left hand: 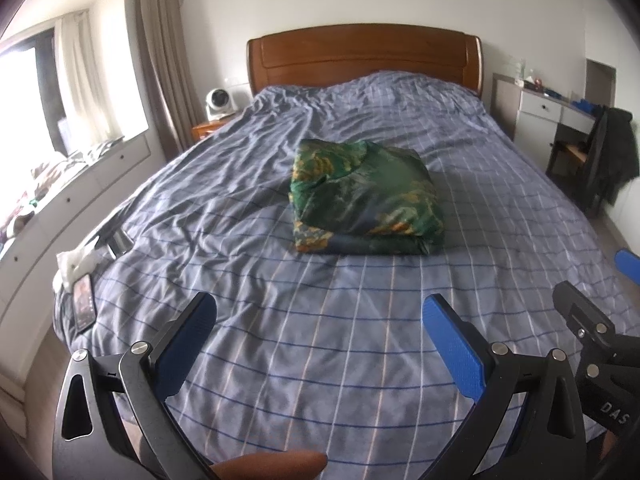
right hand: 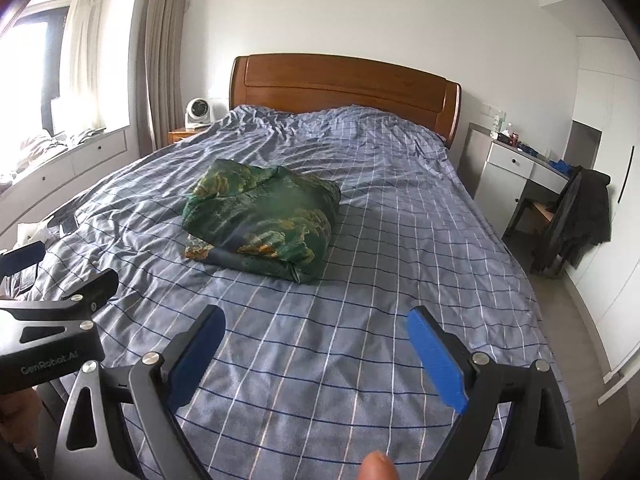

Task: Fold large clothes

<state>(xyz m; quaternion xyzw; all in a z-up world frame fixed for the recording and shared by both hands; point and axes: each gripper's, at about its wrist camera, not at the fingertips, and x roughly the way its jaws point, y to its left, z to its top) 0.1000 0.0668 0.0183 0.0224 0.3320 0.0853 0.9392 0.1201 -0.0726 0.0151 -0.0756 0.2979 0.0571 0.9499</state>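
Hovering over the foot of the bed [left hand: 320, 340], both grippers empty. Left gripper [left hand: 320, 322]: jaws spread wide, released, blue pads facing each other over bare duvet. Right gripper [right hand: 316, 330]: same, jaws wide apart, nothing between them. Each shows at the edge of the other's view: the right one at the right edge of the left wrist view, the left one at the left edge of the right wrist view.

Folded garment [left hand: 366, 196], green with orange-yellow print, sits as a compact, puffy bundle near the middle of the bed, well apart from both grippers. In the right wrist view it lies left of centre [right hand: 260, 220]. Top layer rumpled, lower layers stacked flat at the near edge.

Duvet cover [right hand: 380, 280] is blue-grey check, wrinkled toward the wooden headboard [left hand: 364, 56].

Left edge of the bed: a phone [left hand: 84, 302] lying flat, white crumpled stuff [left hand: 76, 264] just beyond it, can't tell what.

Nightstand [right hand: 182, 134] beside the headboard carries a small white fan [right hand: 198, 112]. Right side: white drawer unit [right hand: 516, 164], drawers closed, worktop cluttered with small bottles and blue items, too small to identify. Dark jacket [right hand: 588, 212] hangs over a chair [right hand: 536, 216] next to it. Window bench on the left has drawers closed, bedding piled on top.

A fingertip [right hand: 376, 466] shows at the bottom of the right wrist view.
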